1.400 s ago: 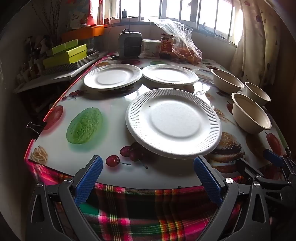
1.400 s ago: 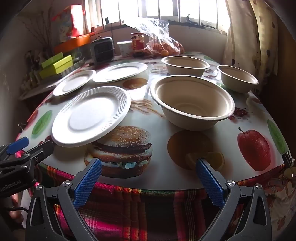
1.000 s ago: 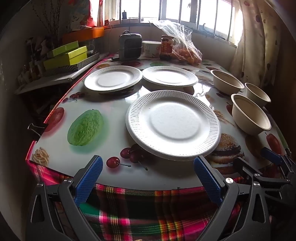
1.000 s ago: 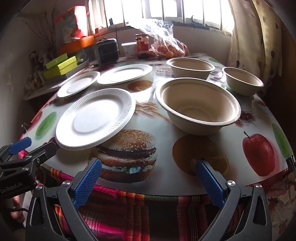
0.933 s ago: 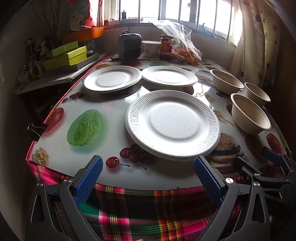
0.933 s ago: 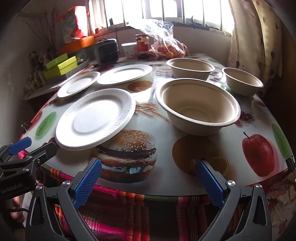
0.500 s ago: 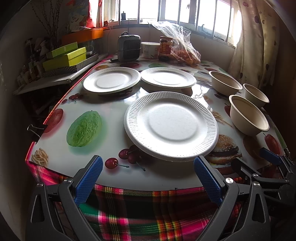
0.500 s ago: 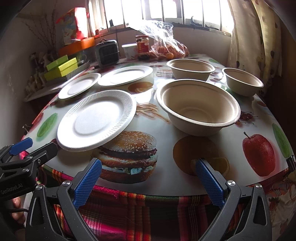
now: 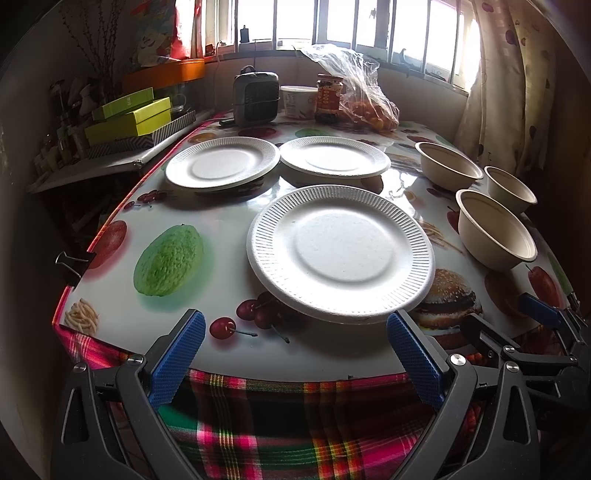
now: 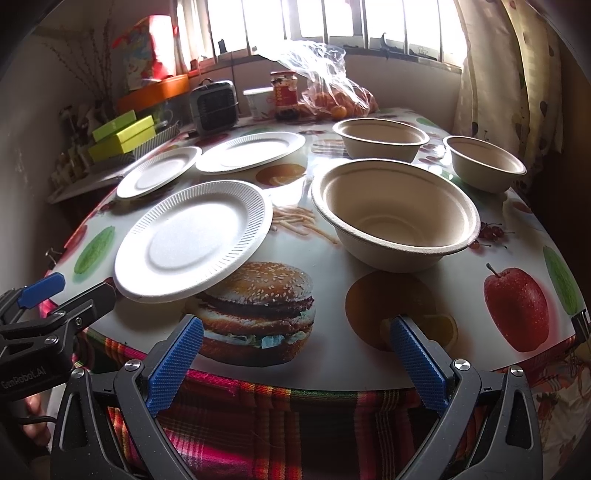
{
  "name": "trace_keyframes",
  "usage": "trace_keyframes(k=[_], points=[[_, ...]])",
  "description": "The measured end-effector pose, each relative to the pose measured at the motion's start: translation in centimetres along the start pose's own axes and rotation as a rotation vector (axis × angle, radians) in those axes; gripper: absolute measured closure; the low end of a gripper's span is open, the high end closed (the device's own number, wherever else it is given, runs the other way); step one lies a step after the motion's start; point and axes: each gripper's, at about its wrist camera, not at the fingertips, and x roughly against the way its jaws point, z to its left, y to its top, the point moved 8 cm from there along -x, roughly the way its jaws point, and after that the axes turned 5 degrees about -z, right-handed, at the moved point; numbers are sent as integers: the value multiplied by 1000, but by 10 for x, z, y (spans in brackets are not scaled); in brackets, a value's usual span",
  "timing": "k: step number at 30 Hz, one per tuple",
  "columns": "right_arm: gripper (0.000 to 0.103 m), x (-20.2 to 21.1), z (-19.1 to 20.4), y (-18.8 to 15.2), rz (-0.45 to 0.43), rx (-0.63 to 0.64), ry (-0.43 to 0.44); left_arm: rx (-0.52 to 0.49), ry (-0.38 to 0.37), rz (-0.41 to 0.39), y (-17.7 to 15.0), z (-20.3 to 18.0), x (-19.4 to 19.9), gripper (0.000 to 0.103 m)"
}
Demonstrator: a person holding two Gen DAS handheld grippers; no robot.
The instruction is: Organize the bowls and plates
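Layout on the printed-oilcloth table [image 9: 221, 280]: nearest white ribbed paper plate [image 9: 340, 253] at centre; two more white paper plates [image 9: 221, 168] [image 9: 334, 158] side by side behind it; three beige fibre bowls [image 10: 395, 218] [image 10: 380, 138] [image 10: 485, 162] to the right, one near, two far.

We see a barred window [image 9: 369, 22] running along the far wall, with strong daylight washing out the panes. A patterned curtain [image 9: 513, 81] hangs at the right end of it. Below the sill stands a table [image 9: 229, 229] covered in a glossy cloth printed with fruit and burgers, over a plaid cloth [image 9: 288, 413] that drops from the near edge. We note a side shelf [image 9: 92, 166] against the left wall carrying green boxes [image 9: 129, 116]. At the table's far end sit a small grey appliance [image 9: 255, 96], a jar [image 9: 328, 96] and a clear plastic bag [image 9: 354, 85] of oranges.
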Motion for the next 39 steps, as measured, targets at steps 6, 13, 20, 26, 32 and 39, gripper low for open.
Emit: trace_keyframes(k=[6, 13, 20, 26, 32, 39], points=[[0, 0, 0, 1, 0, 0, 0, -1, 2, -1, 1, 0, 0, 4], [0, 0, 1, 1, 0, 2, 0, 1, 1, 0, 0, 0, 0, 4], [0, 0, 1, 1, 0, 2, 0, 1, 1, 0, 1, 0, 0, 4], [0, 0, 1, 1, 0, 2, 0, 1, 2, 0, 1, 1, 1, 4], [0, 0, 1, 1, 0, 2, 0, 1, 3, 0, 1, 1, 1, 4], [0, 1, 5, 4, -3, 32, -2, 4, 1, 1, 2, 3, 0, 4]])
